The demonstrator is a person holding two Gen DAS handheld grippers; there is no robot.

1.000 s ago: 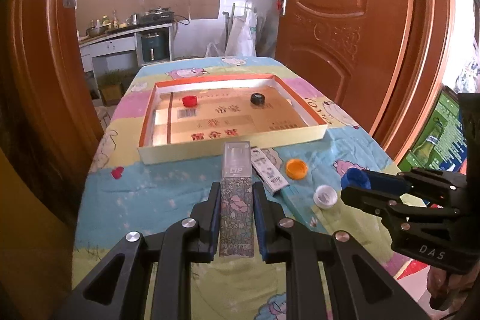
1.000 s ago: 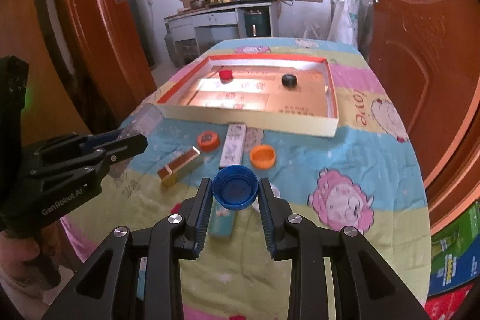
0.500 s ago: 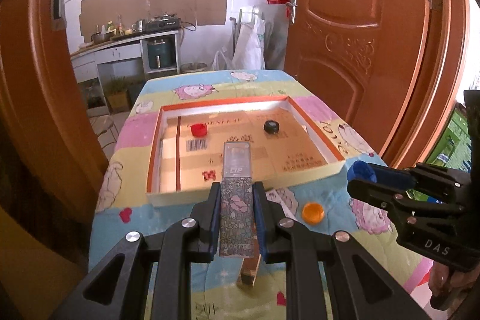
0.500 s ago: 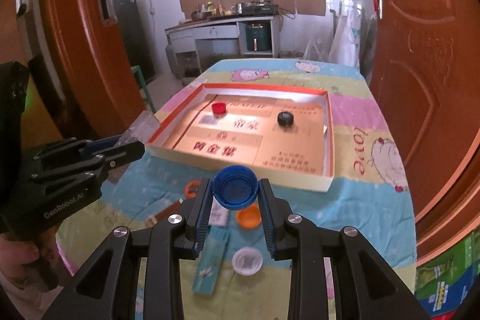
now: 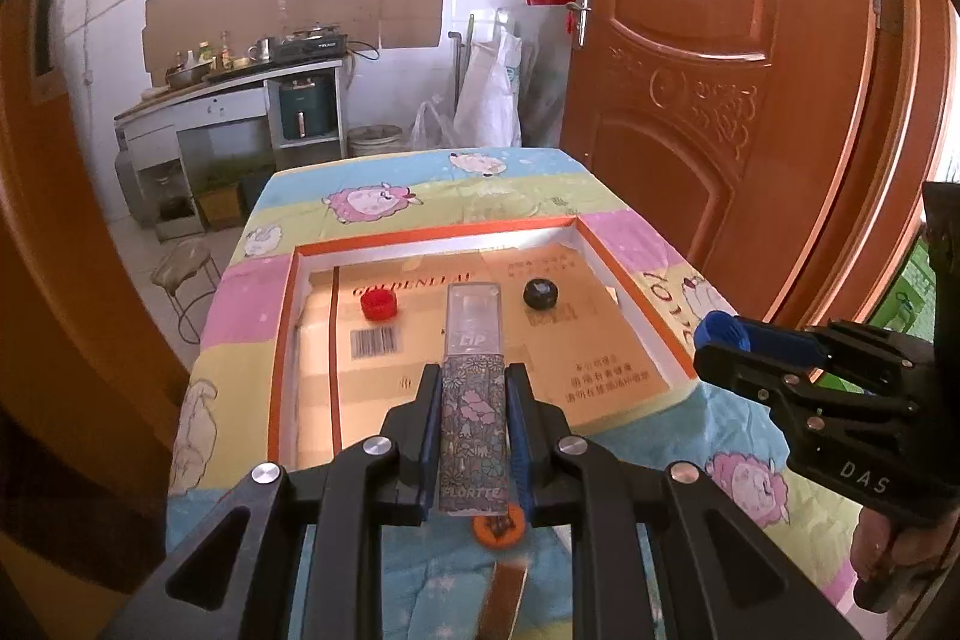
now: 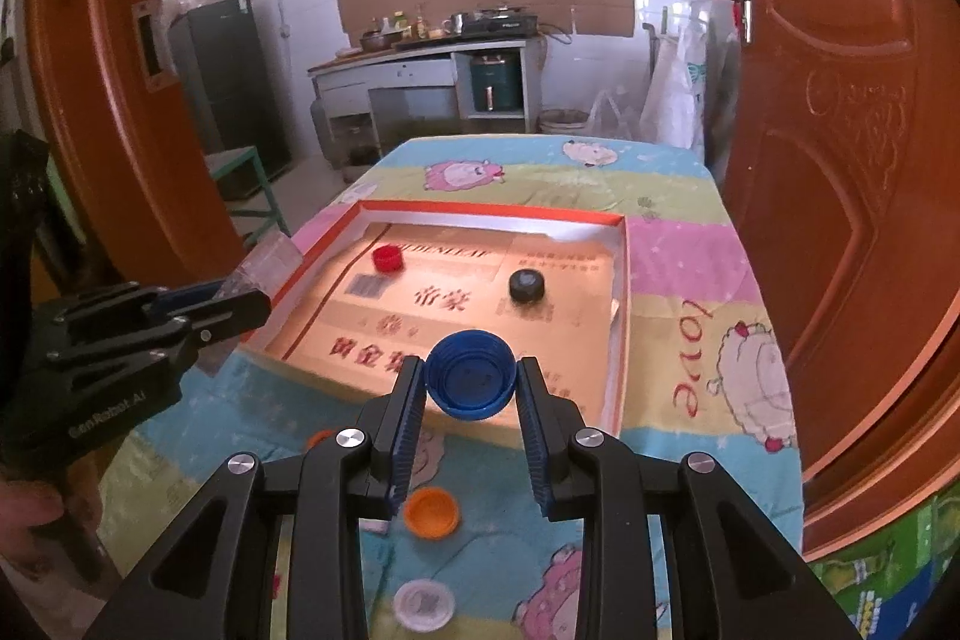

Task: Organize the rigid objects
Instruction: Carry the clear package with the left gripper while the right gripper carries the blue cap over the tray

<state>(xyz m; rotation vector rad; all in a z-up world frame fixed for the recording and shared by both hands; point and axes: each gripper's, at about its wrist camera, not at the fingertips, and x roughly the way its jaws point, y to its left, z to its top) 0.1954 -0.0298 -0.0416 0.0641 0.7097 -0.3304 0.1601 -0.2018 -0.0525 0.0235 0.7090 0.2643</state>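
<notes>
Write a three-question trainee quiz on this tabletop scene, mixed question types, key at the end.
1. True or false: the left tool is shut on a clear lip product box.
2. Which caps lie inside the shallow cardboard tray? A) red and black B) orange and white C) blue and orange
3. Fill in: the right tool grips a ____ bottle cap.

Key: 1 true. 2 A: the red cap and black cap. 3 blue.
</notes>
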